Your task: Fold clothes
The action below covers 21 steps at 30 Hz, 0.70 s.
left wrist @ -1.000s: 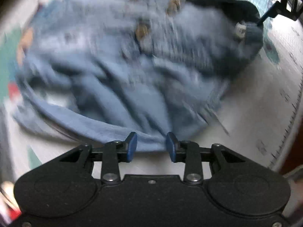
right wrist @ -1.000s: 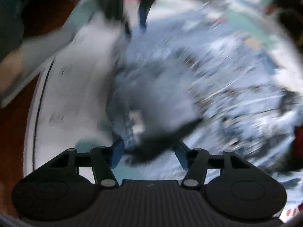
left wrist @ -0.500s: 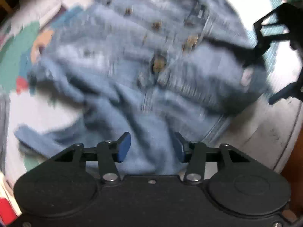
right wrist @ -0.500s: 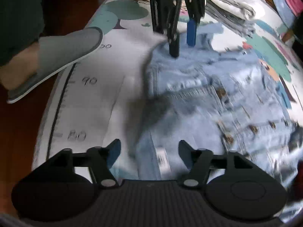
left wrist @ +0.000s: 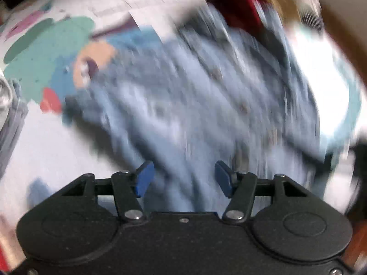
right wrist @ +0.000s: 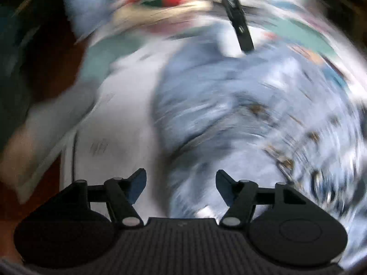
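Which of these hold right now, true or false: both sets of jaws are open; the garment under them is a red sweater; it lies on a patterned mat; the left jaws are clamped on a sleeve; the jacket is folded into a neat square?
1. Both sets of jaws are open. True: the left gripper and the right gripper show a clear gap.
2. The garment is a red sweater. False: it is a blue denim jacket.
3. It lies on a patterned mat. True.
4. The left jaws are clamped on a sleeve. False: nothing is pinched; they have just been opening.
5. The jacket is a neat square. False: it lies rumpled.
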Each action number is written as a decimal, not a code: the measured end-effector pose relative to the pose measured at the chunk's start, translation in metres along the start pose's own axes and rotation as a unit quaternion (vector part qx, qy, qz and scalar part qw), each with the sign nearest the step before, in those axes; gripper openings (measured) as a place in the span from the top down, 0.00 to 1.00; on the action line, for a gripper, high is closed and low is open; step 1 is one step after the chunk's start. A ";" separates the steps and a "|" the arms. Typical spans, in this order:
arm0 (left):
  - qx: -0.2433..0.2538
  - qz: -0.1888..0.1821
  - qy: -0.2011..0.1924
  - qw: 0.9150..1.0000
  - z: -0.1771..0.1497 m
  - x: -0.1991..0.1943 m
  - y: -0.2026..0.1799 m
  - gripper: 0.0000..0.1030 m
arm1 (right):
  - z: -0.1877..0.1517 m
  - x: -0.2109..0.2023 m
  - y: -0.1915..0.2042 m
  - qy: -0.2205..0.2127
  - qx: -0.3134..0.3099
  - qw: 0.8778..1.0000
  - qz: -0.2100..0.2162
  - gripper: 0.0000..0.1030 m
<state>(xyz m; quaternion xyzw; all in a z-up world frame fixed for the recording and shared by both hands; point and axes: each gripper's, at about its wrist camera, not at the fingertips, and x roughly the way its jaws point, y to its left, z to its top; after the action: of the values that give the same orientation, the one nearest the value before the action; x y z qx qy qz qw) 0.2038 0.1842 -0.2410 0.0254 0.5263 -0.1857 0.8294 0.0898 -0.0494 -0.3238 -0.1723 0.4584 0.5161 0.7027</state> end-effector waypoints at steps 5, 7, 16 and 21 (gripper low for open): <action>-0.085 0.000 -0.007 0.996 0.046 0.044 0.015 0.43 | 0.003 0.015 -0.058 -0.024 0.299 0.953 0.037 0.35; -0.101 0.008 -0.016 0.995 0.063 0.059 0.016 0.44 | -0.002 0.018 -0.068 -0.034 0.354 0.934 0.030 0.35; -0.194 0.029 0.005 0.981 0.096 0.118 0.040 0.62 | -0.025 0.018 -0.086 -0.126 0.492 0.861 -0.016 0.48; -0.184 0.053 0.011 0.982 0.103 0.121 0.029 0.62 | -0.016 0.031 -0.085 -0.159 0.511 0.844 -0.032 0.82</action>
<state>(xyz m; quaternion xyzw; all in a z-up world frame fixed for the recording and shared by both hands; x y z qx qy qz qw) 0.3484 0.1527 -0.3060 -0.0978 0.5582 -0.0417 0.8229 0.1591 -0.0784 -0.3770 0.2811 0.5332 0.2061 0.7708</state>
